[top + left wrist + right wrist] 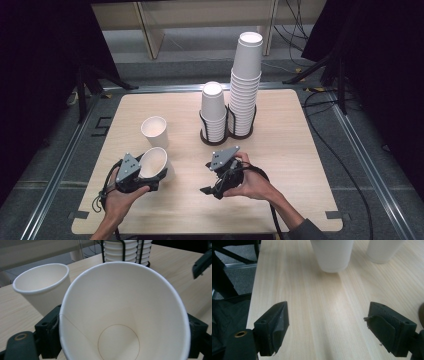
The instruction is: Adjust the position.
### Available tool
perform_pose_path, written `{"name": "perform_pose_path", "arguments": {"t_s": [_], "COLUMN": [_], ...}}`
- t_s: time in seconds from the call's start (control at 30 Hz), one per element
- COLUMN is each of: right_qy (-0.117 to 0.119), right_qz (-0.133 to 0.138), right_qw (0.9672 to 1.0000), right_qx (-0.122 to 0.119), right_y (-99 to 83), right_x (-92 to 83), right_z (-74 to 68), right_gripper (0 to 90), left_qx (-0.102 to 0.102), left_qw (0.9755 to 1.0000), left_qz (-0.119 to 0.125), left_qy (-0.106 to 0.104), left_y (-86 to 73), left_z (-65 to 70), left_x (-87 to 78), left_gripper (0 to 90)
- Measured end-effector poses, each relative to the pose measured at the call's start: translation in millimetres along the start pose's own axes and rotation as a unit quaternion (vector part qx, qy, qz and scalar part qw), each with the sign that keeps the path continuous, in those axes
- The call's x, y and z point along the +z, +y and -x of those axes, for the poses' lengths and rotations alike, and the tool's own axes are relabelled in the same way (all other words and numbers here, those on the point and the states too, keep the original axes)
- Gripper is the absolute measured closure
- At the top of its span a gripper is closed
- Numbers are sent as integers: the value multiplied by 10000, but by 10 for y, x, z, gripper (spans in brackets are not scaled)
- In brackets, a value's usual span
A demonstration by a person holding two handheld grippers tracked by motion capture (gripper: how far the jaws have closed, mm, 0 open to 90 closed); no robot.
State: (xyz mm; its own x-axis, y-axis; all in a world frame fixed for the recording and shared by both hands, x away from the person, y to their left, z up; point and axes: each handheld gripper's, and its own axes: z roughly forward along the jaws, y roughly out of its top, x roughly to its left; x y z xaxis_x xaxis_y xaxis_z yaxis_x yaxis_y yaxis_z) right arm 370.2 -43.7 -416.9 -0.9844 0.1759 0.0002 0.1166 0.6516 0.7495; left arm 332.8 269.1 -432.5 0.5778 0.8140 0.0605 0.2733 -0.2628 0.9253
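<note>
Gripping a tilted white paper cup (152, 162) at the table's near left, the left gripper (142, 181) pinched its walls, mouth toward the camera, probably carrying it. Just beyond stood an upright white paper cup (154, 131). Farther right, two black wire holders kept white cup stacks (245, 85) tidy. The right gripper (215, 186) hovered spread, empty.

Right claw (328, 330) gapes over table (322, 307); two cups (333, 255) beyond.
</note>
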Motion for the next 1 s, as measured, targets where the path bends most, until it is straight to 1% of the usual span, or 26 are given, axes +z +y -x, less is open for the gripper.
{"name": "perform_pose_path", "arguments": {"t_s": [0.03, 0.07, 0.1, 0.13, 0.2, 0.23, 0.3, 0.33, 0.4, 0.43, 0.5, 0.57, 0.63, 0.67, 0.77, 0.83, 0.87, 0.9, 0.97, 1.0], "right_qy": [-27, -58, -89, -116, -202, -219, -248, -298, -369, -409, -467, -509, -578, -564, -581, -578, -581, -597, -600, -593], "right_qz": [3, -11, -1, 1, -32, -25, -18, -20, -12, -18, -33, -19, -41, -25, -38, -50, -45, -56, -38, -37], "right_qw": [10000, 9999, 9999, 9999, 9995, 9996, 9993, 9989, 9984, 9979, 9974, 9969, 9962, 9961, 9958, 9956, 9958, 9956, 9955, 9955], "right_qx": [50, 111, 92, 126, 221, 201, 292, 350, 422, 501, 546, 605, 650, 679, 707, 733, 700, 726, 729, 736], "right_y": [-17, -30, -47, -66, -107, -130, -187, -217, -283, -321, -369, -414, -453, -471, -508, -522, -526, -529, -535, -537], "right_x": [-20, -35, -49, -67, -108, -119, -156, -175, -213, -239, -274, -309, -332, -337, -349, -356, -358, -361, -361, -362], "right_z": [15, 20, 36, 44, 53, 65, 83, 94, 131, 146, 163, 171, 177, 182, 191, 193, 198, 194, 200, 200], "right_gripper": [187, 187, 187, 187, 186, 185, 185, 184, 184, 185, 185, 184, 184, 184, 184, 185, 185, 185, 185, 185], "left_qx": [-1, -51, -71, -91, -155, -180, -238, -291, -307, -312, -341, -382, -385, -379, -367, -334, -321, -339, -338, -305], "left_qw": [9999, 9999, 9998, 9998, 9995, 9994, 9989, 9987, 9987, 9984, 9984, 9978, 9978, 9979, 9976, 9974, 9974, 9975, 9972, 9970], "left_qz": [-81, -79, -91, -97, -221, -240, -345, -342, -336, -389, -364, -447, -468, -457, -538, -574, -592, -563, -597, -629], "left_qy": [68, 101, 131, 152, 169, 168, 207, 229, 226, 261, 248, 297, 264, 259, 242, 287, 274, 273, 303, 323], "left_y": [4, 3, 4, 4, 8, 4, -3, -7, -13, -12, -14, -14, -24, -29, -28, -28, -26, -27, -18, -14], "left_z": [-16, -34, -57, -78, -116, -138, -171, -185, -220, -229, -260, -276, -292, -297, -306, -312, -320, -324, -332, -341], "left_x": [-8, -1, 3, 10, 15, 26, 32, 41, 54, 47, 57, 51, 67, 76, 84, 88, 90, 95, 93, 90], "left_gripper": [138, 138, 138, 138, 136, 135, 132, 131, 130, 129, 128, 127, 126, 126, 124, 123, 122, 122, 121, 120]}}
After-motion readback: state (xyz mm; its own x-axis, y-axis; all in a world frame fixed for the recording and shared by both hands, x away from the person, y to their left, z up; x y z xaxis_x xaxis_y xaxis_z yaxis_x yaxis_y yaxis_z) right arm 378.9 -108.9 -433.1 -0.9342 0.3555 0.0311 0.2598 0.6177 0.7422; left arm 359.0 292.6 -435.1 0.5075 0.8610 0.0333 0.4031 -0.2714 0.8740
